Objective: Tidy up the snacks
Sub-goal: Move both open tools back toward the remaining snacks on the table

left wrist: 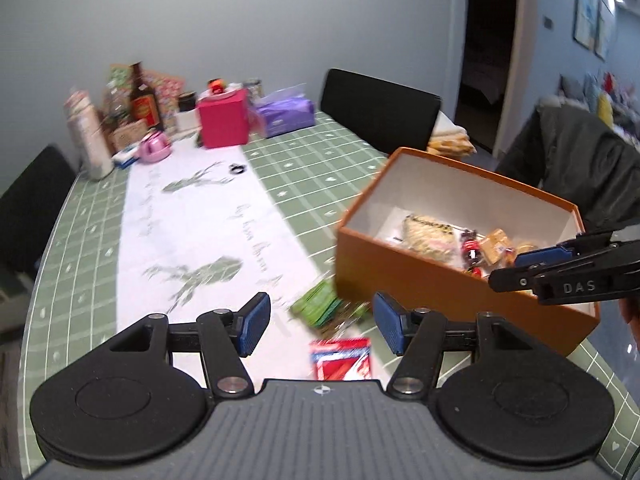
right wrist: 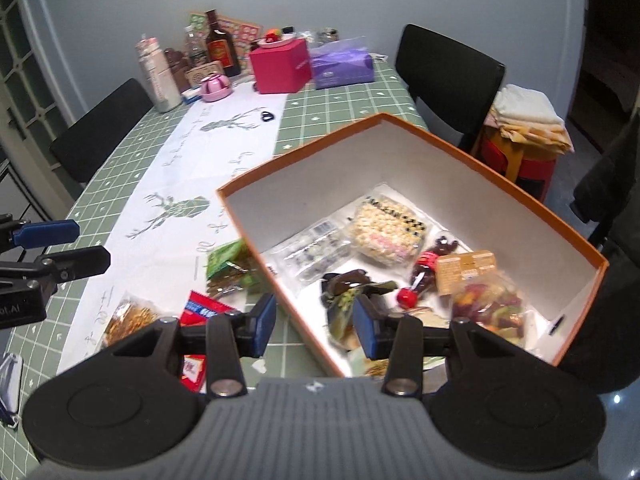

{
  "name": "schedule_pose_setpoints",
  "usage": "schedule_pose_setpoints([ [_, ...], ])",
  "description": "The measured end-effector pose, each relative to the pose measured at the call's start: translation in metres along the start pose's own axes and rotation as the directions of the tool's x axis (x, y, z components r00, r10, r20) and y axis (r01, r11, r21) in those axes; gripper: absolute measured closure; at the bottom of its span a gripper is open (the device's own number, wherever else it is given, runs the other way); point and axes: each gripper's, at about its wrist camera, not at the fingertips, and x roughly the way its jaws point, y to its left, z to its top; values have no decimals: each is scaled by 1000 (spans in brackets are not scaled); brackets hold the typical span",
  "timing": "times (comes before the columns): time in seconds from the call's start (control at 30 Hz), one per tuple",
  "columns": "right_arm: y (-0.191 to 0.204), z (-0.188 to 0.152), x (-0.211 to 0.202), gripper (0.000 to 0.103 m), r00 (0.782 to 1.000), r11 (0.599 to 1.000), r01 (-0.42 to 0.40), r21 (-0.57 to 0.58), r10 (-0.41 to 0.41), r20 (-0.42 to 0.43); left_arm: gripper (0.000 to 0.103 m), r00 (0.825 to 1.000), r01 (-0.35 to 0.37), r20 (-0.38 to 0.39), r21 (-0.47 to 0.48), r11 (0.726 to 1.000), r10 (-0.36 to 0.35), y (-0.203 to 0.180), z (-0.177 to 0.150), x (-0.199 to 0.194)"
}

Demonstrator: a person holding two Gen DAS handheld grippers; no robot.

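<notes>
Snacks are split between the orange box (right wrist: 448, 168), where most already lie, and the tabletop (left wrist: 304, 168) beside it, where a green packet (right wrist: 230, 260), a red packet (right wrist: 202, 312) and a golden bag (right wrist: 128, 318) are left out. The left claw (left wrist: 320, 322) is parted with nothing between its pads, above the red packet. The right claw (right wrist: 314, 328) is also parted and empty, straddling the near box wall, so that wall could be knocked or the box shoved if it is lowered there. Thin, flat packets may be pinched badly and dropped, and the two claws, close together, could collide over the box rim. "DAS" is readable on the right claw in the left view; script on the white runner (left wrist: 208, 216) and print on the packets are too blurred to read.
</notes>
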Motion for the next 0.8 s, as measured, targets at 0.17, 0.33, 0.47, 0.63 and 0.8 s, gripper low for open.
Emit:
schedule_pose_setpoints([
  [0.17, 17, -11, 3, 59, 999, 999, -48, -23, 48, 17, 31, 1000, -18, 12, -124, 992, 20, 36, -25, -11],
  [0.33, 31, -23, 12, 59, 997, 996, -74, -43, 75, 21, 30, 998, -65, -6, -166, 984, 64, 56, -61, -13],
  [0.47, 40, -32, 18, 58, 996, 995, -89, -53, 90, 23, 30, 996, -90, -40, -210, 974, 83, 66, -88, -9],
  [0.63, 52, -48, 28, 54, 995, 992, -89, -89, 91, 27, 30, 995, -85, -61, -235, 968, 72, 66, -111, -8],
  [0.8, 62, -71, 34, 46, 993, 985, -102, -140, 110, 51, 25, 992, -110, -75, -184, 977, 97, 57, -121, -3],
])
